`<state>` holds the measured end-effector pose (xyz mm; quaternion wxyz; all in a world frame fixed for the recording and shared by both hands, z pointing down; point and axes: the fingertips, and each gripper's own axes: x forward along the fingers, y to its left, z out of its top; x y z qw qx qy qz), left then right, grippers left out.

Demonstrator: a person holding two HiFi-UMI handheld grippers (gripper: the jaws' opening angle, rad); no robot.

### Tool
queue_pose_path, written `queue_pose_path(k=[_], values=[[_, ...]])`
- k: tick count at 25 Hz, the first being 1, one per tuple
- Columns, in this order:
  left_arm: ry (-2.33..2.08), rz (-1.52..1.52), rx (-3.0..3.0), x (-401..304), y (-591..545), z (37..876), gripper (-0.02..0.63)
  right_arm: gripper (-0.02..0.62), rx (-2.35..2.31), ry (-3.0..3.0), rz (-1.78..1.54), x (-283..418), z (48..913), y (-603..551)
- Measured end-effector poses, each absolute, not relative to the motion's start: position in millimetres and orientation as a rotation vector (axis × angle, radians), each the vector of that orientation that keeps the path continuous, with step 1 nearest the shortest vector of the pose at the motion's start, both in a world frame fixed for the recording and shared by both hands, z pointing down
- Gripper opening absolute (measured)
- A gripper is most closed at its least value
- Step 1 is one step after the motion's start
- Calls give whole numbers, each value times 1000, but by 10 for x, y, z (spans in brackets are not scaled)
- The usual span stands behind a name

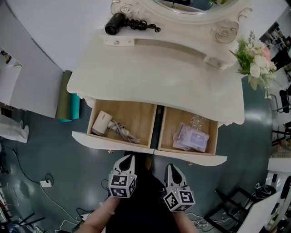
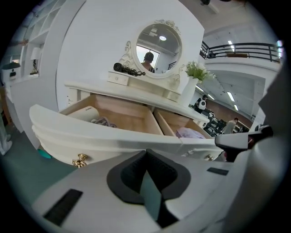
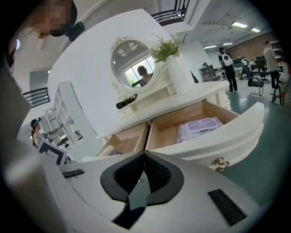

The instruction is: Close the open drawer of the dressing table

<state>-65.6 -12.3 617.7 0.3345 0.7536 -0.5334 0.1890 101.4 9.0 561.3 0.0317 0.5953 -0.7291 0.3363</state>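
Note:
The white dressing table (image 1: pixel 154 68) has both drawers pulled out. The left drawer (image 1: pixel 109 142) holds a white hair dryer (image 1: pixel 103 123) with its cord. The right drawer (image 1: pixel 193 157) holds a purple packet (image 1: pixel 192 138). My left gripper (image 1: pixel 129 158) is shut and empty, its tip just short of the left drawer's front (image 2: pixel 91 136), to the right of the brass knob (image 2: pixel 80 159). My right gripper (image 1: pixel 169 166) is also shut and empty, close before the right drawer's front (image 3: pixel 218 141), left of its knob (image 3: pixel 221 164).
A black hair dryer (image 1: pixel 119 22) lies on the table's back shelf below the oval mirror (image 1: pixel 191 9). A vase of flowers (image 1: pixel 254 57) stands at the table's right end. A green rolled mat (image 1: pixel 68 98) leans at the left. Cables and a power strip (image 1: pixel 45 183) lie on the floor.

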Motion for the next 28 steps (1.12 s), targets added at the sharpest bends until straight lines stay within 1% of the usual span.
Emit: queue_pose_path(k=[5, 12, 28], values=[[-1447, 546, 1928, -753, -151, 6352, 29, -2, 1815, -2245, 1031, 992, 5621, 61], [-1448, 465, 1890, -800, -209, 6397, 31, -1, 1786, -2246, 1050, 943, 5662, 64], [-1424, 447, 1898, -777, -369, 6387, 31, -1, 1828, -2242, 1080, 915, 5634, -51]])
